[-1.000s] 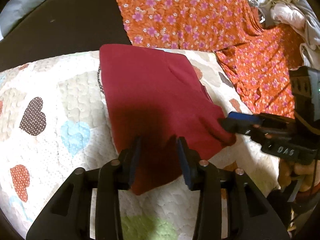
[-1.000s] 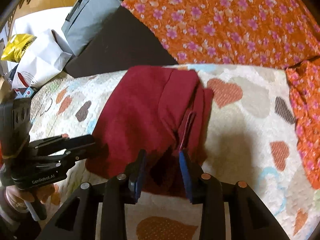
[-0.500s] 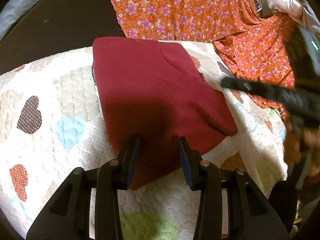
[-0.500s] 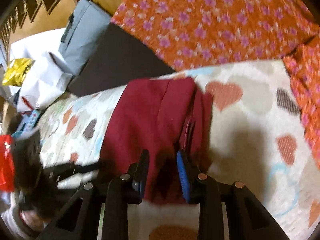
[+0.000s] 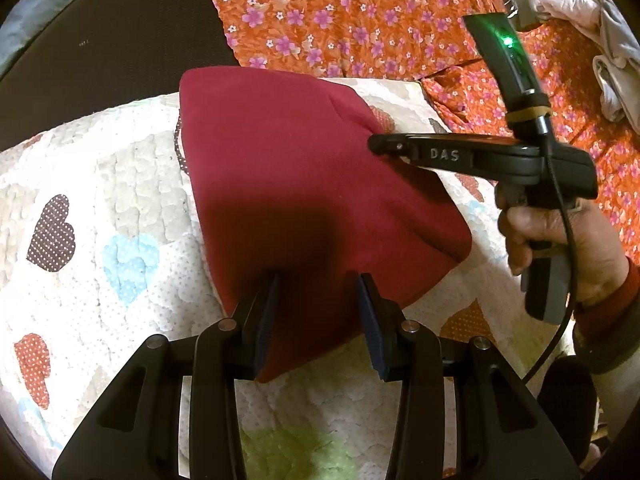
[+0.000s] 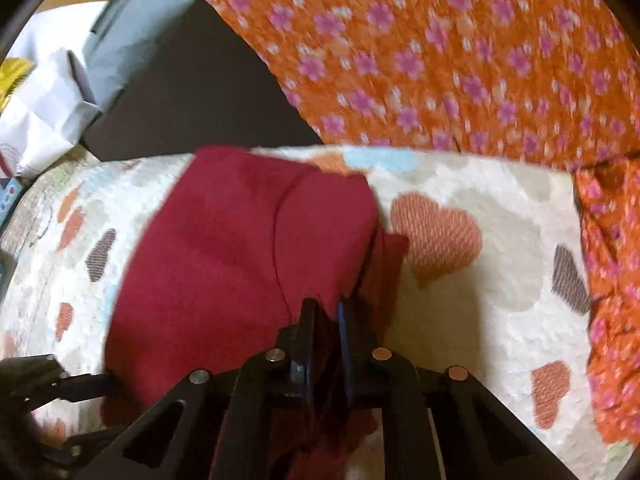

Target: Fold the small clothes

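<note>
A dark red garment [image 5: 304,184] lies folded on a white quilt with coloured hearts [image 5: 100,208]. My left gripper [image 5: 318,300] is open, its fingers straddling the near edge of the garment. My right gripper [image 5: 374,146] comes in from the right at the garment's right edge. In the right wrist view the garment [image 6: 224,256] fills the middle and my right gripper [image 6: 326,312] is shut on a fold of its right side. The left gripper [image 6: 108,384] shows at the lower left, at the garment's corner.
An orange cloth with pink flowers [image 5: 352,16] lies behind and right of the quilt. A dark surface [image 5: 100,36] lies at the back left. Pale clothes [image 5: 592,20] are piled at the far right. A grey bag [image 6: 136,28] and white bags [image 6: 36,108] sit at the back left.
My right gripper has moved in along the garment's right edge and closed on a fold of it. My left gripper has stayed open at the near edge.
</note>
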Motion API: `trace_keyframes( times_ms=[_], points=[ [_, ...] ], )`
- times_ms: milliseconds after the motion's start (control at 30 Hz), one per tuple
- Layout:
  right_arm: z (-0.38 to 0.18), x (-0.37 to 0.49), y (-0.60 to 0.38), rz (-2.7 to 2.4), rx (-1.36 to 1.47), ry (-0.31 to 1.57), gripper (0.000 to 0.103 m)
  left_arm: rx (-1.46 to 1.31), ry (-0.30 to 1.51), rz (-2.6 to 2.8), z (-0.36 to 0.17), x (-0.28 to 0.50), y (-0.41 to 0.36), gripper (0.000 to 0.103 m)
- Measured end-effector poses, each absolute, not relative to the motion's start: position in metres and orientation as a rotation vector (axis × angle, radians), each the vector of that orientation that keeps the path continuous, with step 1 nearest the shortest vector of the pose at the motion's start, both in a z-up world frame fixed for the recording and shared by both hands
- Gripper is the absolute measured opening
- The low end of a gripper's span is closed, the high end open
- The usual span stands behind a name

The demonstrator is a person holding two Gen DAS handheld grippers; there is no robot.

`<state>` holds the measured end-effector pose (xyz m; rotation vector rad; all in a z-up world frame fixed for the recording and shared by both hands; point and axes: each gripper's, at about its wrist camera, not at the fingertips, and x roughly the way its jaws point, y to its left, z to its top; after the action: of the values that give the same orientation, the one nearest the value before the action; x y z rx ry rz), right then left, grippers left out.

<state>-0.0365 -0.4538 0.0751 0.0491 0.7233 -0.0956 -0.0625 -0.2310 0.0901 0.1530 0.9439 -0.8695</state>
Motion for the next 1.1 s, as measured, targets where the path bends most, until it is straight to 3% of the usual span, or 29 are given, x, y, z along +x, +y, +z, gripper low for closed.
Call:
trace_keyframes(
  times_ms=[433, 833, 933, 1000, 1033, 1100],
  points=[
    [0.109, -0.097, -0.421, -0.035, 0.081, 0.656, 0.011, 0.171, 0.939, -0.847, 0.09, -0.063, -0.232, 0.039],
    [0.052, -0.102, -0.422, -0.036, 0.087, 0.76, 0.011, 0.184, 0.947, -0.844, 0.095, -0.061, -0.233, 0.039],
    [0.062, -0.111, -0.431, -0.008, 0.163, 0.705, 0.021, 0.124, 0.936, -0.839, 0.107, -0.054, -0.223, 0.044],
    [0.069, -0.116, -0.442, -0.014, 0.215, 0.652, 0.042, 0.054, 0.919, -0.83, 0.114, -0.047, -0.211, 0.075],
    [0.07, -0.118, -0.45, -0.032, 0.256, 0.623, 0.057, 0.005, 0.916, -0.824, 0.115, -0.041, -0.205, 0.079],
    [0.069, -0.115, -0.461, -0.042, 0.317, 0.609, 0.061, -0.057, 0.936, -0.806, 0.113, -0.028, -0.197, 0.079]
  ],
)
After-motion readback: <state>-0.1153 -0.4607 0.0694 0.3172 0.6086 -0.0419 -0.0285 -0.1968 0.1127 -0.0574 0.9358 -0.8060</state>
